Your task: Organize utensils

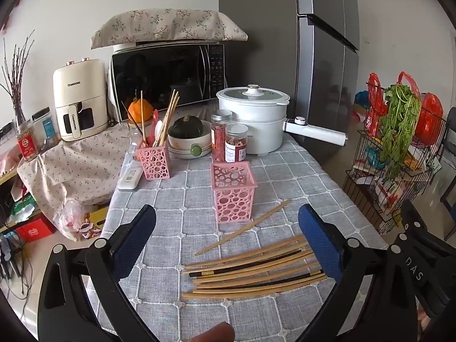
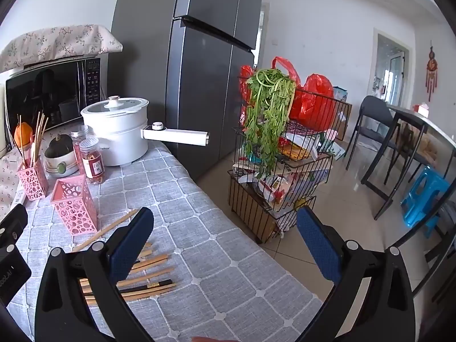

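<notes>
Several wooden chopsticks (image 1: 250, 273) lie in a loose pile on the grey checked tablecloth (image 1: 199, 188), some with black ends. One chopstick (image 1: 242, 228) lies apart, slanting toward an empty pink perforated holder (image 1: 233, 192). A second pink holder (image 1: 154, 161) farther back holds chopsticks and spoons. My left gripper (image 1: 228, 236) hovers open above the pile, nothing between its blue pads. In the right wrist view the pile (image 2: 148, 279) lies under the left finger of my right gripper (image 2: 225, 239), which hangs open over the table's right edge. The empty holder (image 2: 74, 203) stands to its left.
A white electric pot (image 1: 253, 119) with a long handle, two spice jars (image 1: 228, 139), a bowl with a squash (image 1: 188, 139), a microwave (image 1: 168, 79) and an air fryer (image 1: 79, 99) crowd the back. A wire rack (image 2: 285, 171) with greens stands beside the fridge (image 2: 205, 71).
</notes>
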### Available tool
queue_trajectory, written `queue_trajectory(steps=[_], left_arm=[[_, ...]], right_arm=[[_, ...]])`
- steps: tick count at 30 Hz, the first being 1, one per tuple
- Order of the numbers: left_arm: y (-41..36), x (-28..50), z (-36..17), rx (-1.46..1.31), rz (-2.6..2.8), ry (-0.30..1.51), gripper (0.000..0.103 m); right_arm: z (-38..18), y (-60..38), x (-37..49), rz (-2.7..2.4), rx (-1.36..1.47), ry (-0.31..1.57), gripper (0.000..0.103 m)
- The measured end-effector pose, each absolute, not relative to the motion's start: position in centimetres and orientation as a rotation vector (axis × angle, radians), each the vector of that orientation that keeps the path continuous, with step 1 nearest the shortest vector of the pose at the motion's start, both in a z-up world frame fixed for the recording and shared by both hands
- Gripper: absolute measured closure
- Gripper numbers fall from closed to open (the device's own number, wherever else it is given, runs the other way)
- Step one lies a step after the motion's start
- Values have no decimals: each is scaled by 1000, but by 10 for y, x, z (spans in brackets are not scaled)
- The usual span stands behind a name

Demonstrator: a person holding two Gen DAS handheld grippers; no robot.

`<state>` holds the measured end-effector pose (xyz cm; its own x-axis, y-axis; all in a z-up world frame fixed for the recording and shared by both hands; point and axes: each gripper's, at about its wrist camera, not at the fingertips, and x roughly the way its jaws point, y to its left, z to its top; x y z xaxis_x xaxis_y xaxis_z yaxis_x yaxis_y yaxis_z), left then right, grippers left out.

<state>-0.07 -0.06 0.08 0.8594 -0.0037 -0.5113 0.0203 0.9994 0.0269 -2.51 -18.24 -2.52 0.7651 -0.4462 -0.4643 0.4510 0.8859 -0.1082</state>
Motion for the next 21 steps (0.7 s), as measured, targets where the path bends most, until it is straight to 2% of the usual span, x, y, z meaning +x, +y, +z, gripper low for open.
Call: queue_trajectory(steps=[21], left_arm=[[1,1,-4,16,-9,549,7]], right_arm=[[-30,-182,-25,-466,39,526,5]])
